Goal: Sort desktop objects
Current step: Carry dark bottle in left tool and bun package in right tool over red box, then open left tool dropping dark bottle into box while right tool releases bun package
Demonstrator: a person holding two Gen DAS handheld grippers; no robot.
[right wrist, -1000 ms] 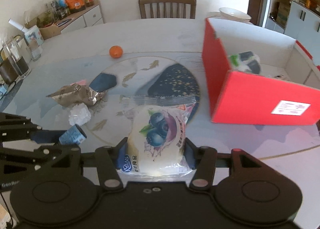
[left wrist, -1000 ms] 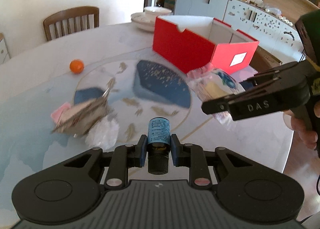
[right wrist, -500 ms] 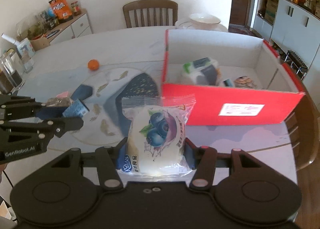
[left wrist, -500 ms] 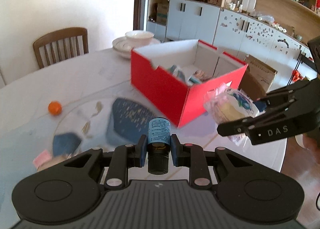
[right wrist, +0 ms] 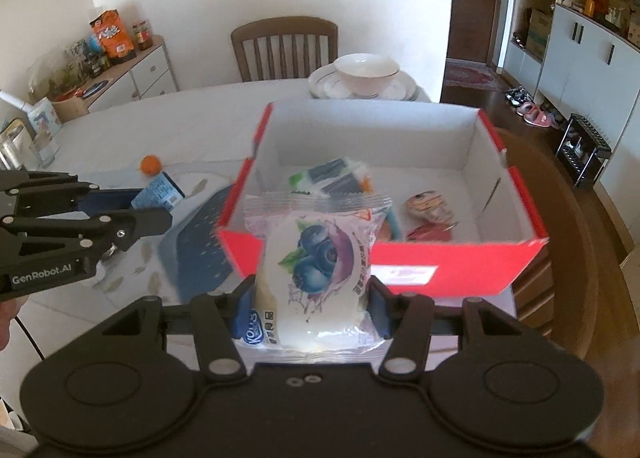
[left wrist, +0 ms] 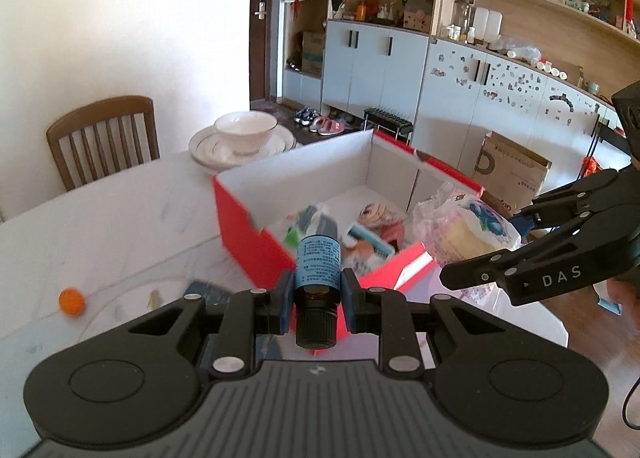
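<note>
Clamped between the blue pads of the left hand-held gripper (left wrist: 317, 300) is a small brown bottle (left wrist: 318, 278) with a blue label and a black cap, the cap pointing back toward the camera. Seen from the right wrist, the same left hand-held gripper (right wrist: 160, 202) reaches in from the left edge, the bottle's labelled end poking out past its fingertips above the counter (right wrist: 168, 118).

Alongside it, the right hand-held gripper (right wrist: 310, 298) is closed on a clear-wrapped blueberry snack packet (right wrist: 316, 258), held upright with its crimped top edge toward the box. In the left wrist view the right hand-held gripper (left wrist: 464, 258) comes in from the right, the packet (left wrist: 460, 226) hanging at the box's near right corner.

Just beyond both tools stands the red cardboard box (right wrist: 460, 254), white inside and open at the top, with a white label on its near wall. Inside lie several wrapped items, among them a green, white and dark packet (right wrist: 328, 174) near the left wall and a pinkish wrapper (right wrist: 428, 206) toward the middle. From the left wrist the box (left wrist: 240, 214) shows its notched left wall.

Farther out on the counter, a small orange fruit (left wrist: 72, 301) sits to the left of the box, well apart from it. A white bowl (right wrist: 366, 72) rests on stacked plates beyond the box's far wall, and a wooden chair (right wrist: 286, 46) stands behind the counter against the white wall.
</note>
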